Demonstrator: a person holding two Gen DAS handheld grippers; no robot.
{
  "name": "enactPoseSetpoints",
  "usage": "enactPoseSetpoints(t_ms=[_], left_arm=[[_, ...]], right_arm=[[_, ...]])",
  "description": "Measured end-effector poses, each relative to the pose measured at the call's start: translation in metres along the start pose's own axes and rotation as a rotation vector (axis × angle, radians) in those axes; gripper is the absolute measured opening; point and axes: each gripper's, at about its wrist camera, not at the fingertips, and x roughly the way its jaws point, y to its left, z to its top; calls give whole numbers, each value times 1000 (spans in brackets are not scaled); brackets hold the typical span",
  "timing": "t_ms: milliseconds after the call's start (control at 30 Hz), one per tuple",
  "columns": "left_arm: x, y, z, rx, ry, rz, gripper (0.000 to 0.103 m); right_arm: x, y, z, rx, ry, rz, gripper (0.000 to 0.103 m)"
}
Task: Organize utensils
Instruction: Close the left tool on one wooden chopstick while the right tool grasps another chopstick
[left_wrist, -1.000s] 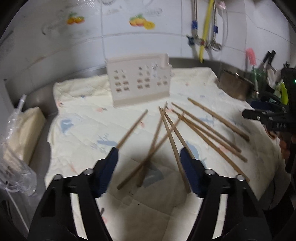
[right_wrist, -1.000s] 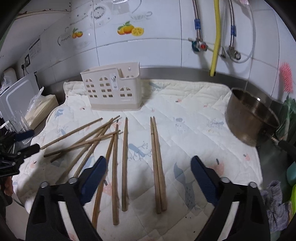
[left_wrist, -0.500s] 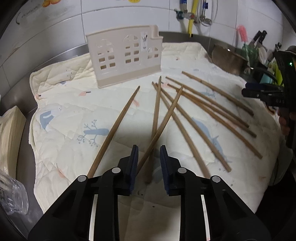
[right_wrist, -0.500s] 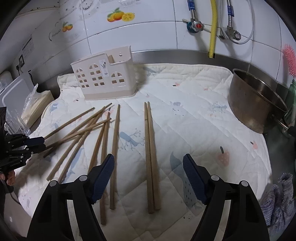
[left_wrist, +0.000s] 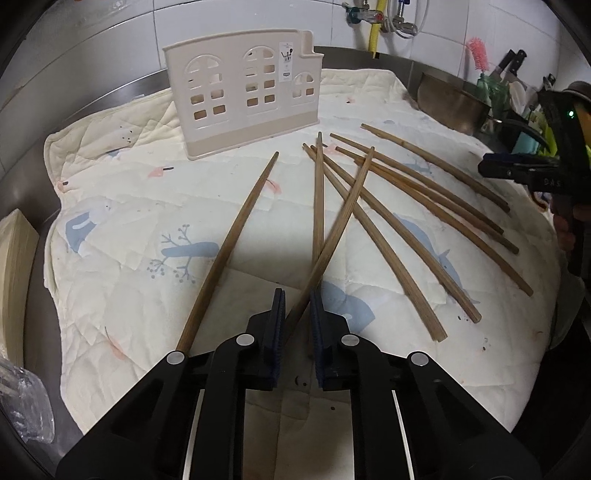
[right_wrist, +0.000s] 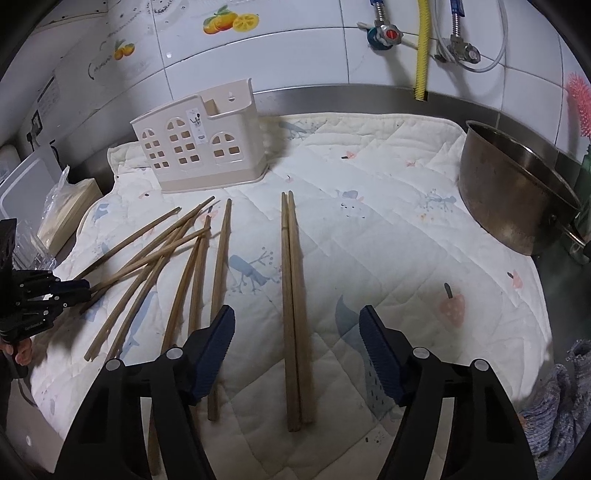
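Note:
Several wooden chopsticks lie spread on a quilted cloth (left_wrist: 122, 221). A beige house-shaped utensil holder (left_wrist: 243, 92) stands at the back, also in the right wrist view (right_wrist: 199, 155). My left gripper (left_wrist: 297, 310) is shut on one chopstick (left_wrist: 340, 221), whose far end rests across the others. Another chopstick (left_wrist: 236, 236) lies just left of it. My right gripper (right_wrist: 297, 332) is open, low over a pair of chopsticks (right_wrist: 291, 295) lying side by side between its jaws. The left gripper shows at the left edge (right_wrist: 74, 290).
A metal pot (right_wrist: 517, 192) stands at the right edge of the cloth. A tissue pack (right_wrist: 70, 206) and plastic wrap lie at the left. Pipes and tiled wall are behind. A blue-grey rag (right_wrist: 554, 406) lies at the front right.
My left gripper has closed from wide open onto one chopstick and moved nearer the holder. My right gripper has narrowed a little and moved forward and lower over the pair.

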Motion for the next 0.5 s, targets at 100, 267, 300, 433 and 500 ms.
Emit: enactPoseSetpoints(t_ms=[100,267,300,433,500], left_arm=[[0,1,-1,-5,-5,-19,10],[-1,0,-1,-22,-13,-26,6],[-1,1,-1,-28,-15,-22,6],[-4,-1,0,-40,-27,-20,5],[-5,-2,0,-41,-29,-9,5]], right_arm=[[3,-1,-1,9,13,13,60],[6,-5,-5,26,26,25,52],[6,-5,-5,27,26,27,50],[5,-8,-7,40,21,23,46],[4,-11,-7,50,19,24,44]])
